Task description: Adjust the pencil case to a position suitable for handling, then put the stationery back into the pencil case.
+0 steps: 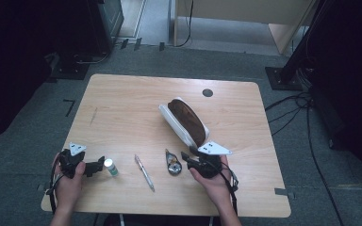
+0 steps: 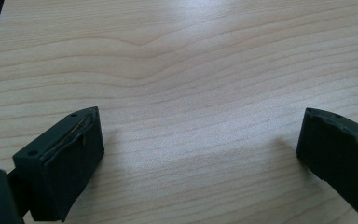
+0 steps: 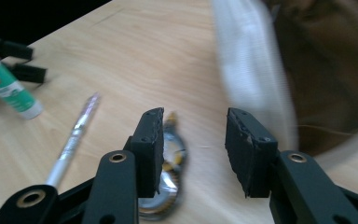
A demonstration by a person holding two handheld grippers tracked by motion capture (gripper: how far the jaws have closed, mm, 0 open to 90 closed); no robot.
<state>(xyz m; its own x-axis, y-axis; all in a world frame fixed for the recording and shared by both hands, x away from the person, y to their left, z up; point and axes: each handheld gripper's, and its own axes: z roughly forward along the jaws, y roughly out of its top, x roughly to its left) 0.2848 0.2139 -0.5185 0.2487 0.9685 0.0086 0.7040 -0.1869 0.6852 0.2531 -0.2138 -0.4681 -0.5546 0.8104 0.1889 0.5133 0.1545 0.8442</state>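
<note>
Worktop (image 1: 122,108) holds a glue stick (image 1: 111,167), pen (image 1: 144,172), small metal tape-like item (image 1: 172,163) and a white pencil case (image 1: 185,121).

Left hand-held gripper (image 1: 94,166): jaws wide apart over bare wood, just beside the glue stick.

Right hand-held gripper (image 3: 193,140): jaws apart, empty, metal item by one jaw.

Judged step: approach, nothing grasped. Next: straddle the item, then close.

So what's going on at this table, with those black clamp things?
A person holds a two-jaw gripper in each hand over a wooden table. Both are open and hold nothing. The left gripper sits beside a small glue stick. The right gripper hovers by a small metal object, near a pen and an open white pouch.
</note>
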